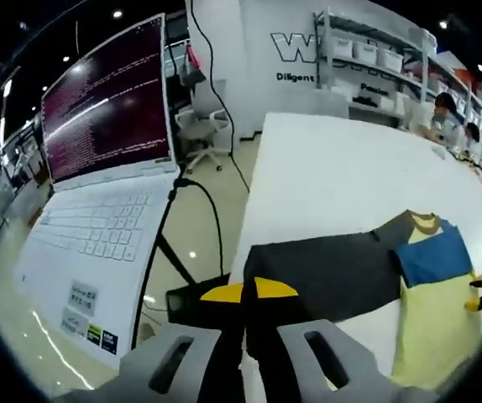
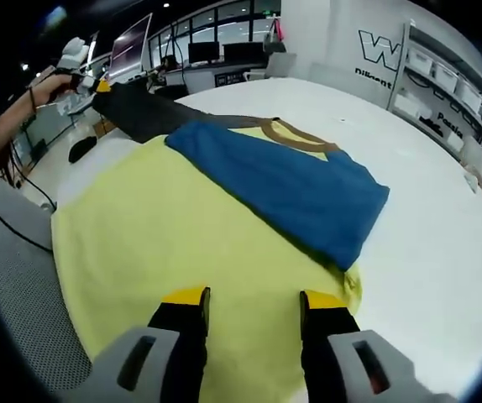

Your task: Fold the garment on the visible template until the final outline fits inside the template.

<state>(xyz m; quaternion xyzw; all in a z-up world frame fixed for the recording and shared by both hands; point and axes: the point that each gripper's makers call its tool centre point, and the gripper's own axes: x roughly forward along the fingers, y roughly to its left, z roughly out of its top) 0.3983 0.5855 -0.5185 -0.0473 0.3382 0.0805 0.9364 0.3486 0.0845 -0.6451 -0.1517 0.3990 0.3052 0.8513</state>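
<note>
While the left gripper [image 1: 249, 292] pinches the dark sleeve [image 1: 321, 273], the right gripper [image 2: 253, 304] hovers, jaws apart, over the yellow garment [image 2: 182, 243].

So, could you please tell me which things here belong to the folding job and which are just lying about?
Part of the job:
- garment, yellow body with a blue panel and a dark sleeve
- white table it lies on
- left gripper, shut on the dark sleeve
- right gripper, open over the yellow cloth

Just lying about:
- laptop
- office chair
- shelving with bins
</note>
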